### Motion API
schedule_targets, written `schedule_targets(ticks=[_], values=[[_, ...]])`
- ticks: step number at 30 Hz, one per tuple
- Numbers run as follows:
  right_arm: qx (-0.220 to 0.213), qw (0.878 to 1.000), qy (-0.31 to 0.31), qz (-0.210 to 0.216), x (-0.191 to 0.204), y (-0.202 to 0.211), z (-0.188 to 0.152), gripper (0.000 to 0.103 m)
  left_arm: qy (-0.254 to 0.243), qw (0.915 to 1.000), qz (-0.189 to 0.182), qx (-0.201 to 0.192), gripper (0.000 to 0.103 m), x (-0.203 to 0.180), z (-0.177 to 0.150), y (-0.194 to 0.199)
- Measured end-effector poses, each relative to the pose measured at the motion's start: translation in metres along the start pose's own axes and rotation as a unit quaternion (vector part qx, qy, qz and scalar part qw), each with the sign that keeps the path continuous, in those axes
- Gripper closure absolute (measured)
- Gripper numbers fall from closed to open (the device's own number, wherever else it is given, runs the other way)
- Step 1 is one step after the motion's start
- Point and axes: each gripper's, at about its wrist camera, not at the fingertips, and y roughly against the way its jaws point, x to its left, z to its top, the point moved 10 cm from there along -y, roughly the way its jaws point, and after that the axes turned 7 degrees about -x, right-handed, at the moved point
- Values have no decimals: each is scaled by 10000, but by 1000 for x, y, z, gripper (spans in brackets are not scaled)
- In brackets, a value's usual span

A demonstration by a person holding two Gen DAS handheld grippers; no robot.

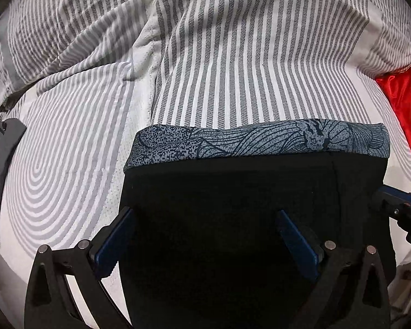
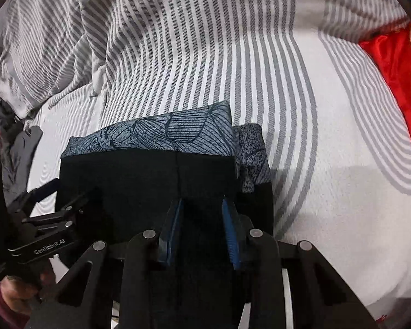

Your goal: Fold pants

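The black pants (image 1: 227,197) with a blue-grey patterned waistband (image 1: 260,139) lie flat on the striped bed. My left gripper (image 1: 205,216) is open, its blue pads spread wide over the black fabric. In the right wrist view the pants (image 2: 139,181) and waistband (image 2: 161,137) lie ahead, and a second patterned layer (image 2: 250,153) sticks out at the right. My right gripper (image 2: 202,205) hovers over the black fabric with its jaws partly open, nothing between them. The left gripper (image 2: 46,211) shows at the pants' left edge, and the right gripper (image 1: 397,208) at the pants' right edge.
A grey-and-white striped blanket (image 1: 233,54) is bunched at the back of the bed. A red satin cushion (image 1: 408,104) lies at the right, also seen in the right wrist view (image 2: 397,87). A dark grey garment (image 1: 0,159) lies at the left edge.
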Motion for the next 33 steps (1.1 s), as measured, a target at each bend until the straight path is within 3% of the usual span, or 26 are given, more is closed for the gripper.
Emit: schedule_targets(ticks=[5, 15, 16, 17, 18, 19, 24, 33], values=[[23, 9999, -101, 138, -4, -4, 4, 70, 61, 9999, -95, 31, 0, 1, 2, -5], [-56, 9997, -228, 15, -3, 4, 8, 68, 104, 9999, -127, 26, 0, 2, 1, -5], [217, 9991, -360, 71, -1, 7, 5, 55, 101, 9999, -115, 12, 0, 1, 1, -3], [280, 9987, -416, 98, 1, 11, 4, 25, 86, 9999, -74, -6, 0, 1, 1, -1], [460, 9978, -485, 11, 1, 14, 0, 14, 55, 10000, 5, -17, 0, 1, 0, 3], [505, 9973, -535, -12, 2, 19, -3, 12, 37, 10000, 35, 3, 0, 1, -1, 5], [596, 9963, -618, -34, 12, 46, -27, 12, -13, 9994, -1, 359, 0, -1, -26, 25], [882, 9928, -796, -159, 20, 80, -78, 12, -446, 9976, 45, 523, 0, -7, -68, 72]])
